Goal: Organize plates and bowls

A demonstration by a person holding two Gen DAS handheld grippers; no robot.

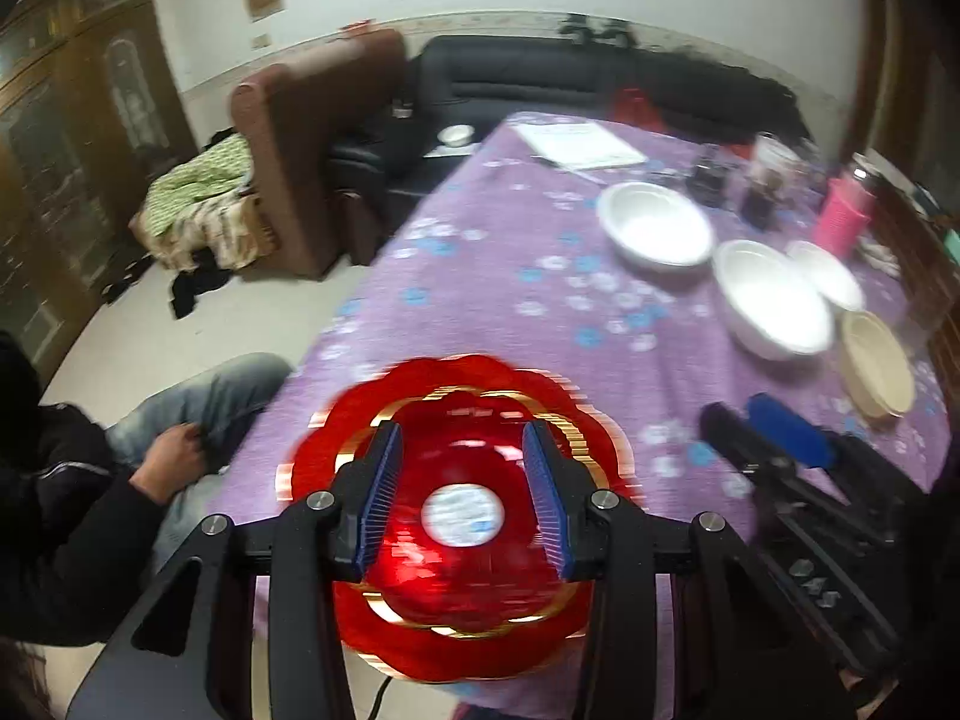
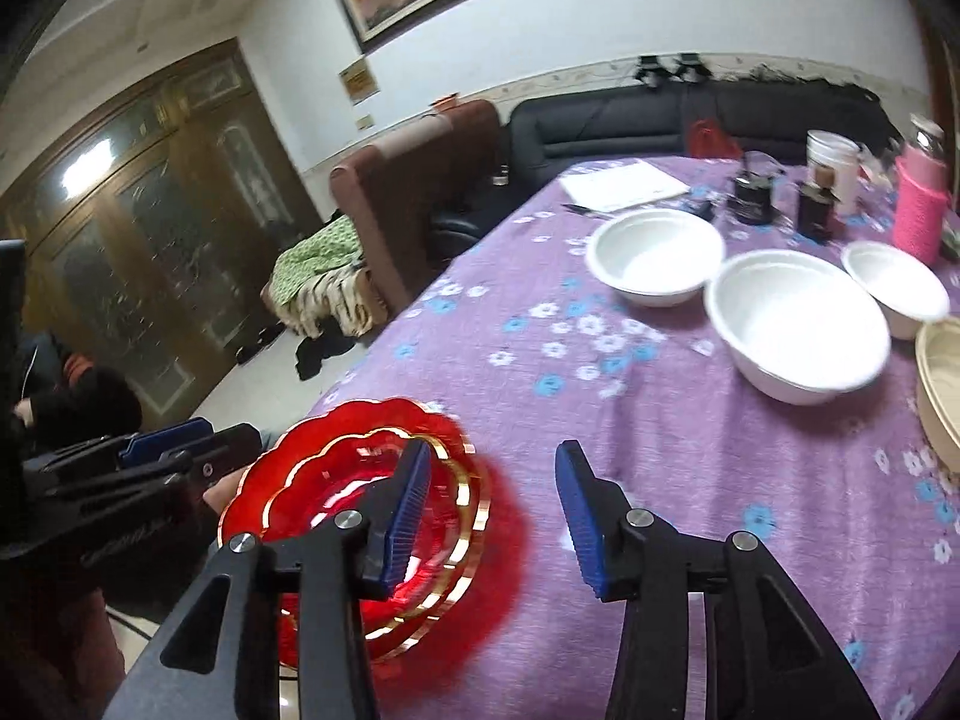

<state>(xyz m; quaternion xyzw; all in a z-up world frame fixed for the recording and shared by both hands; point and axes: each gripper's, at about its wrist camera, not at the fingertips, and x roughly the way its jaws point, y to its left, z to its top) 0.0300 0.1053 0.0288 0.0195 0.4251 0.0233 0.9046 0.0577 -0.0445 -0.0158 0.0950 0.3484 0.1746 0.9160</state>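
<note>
A purple flowered tablecloth [image 2: 690, 480] covers the table. At 1 o'clock in the right wrist view stand 3 white bowls [image 2: 798, 324], with a beige bowl [image 2: 939, 384] at 3 o'clock beside them. The stacked red scalloped plates [image 1: 456, 450], gold-edged, lie at the near table edge, at 6 o'clock in the left wrist view. The left gripper [image 1: 462, 492] hangs above them, jaws parted partway, nothing clasped. The right gripper [image 2: 495, 516] is likewise partway apart and empty, the plates at its 9 o'clock.
</note>
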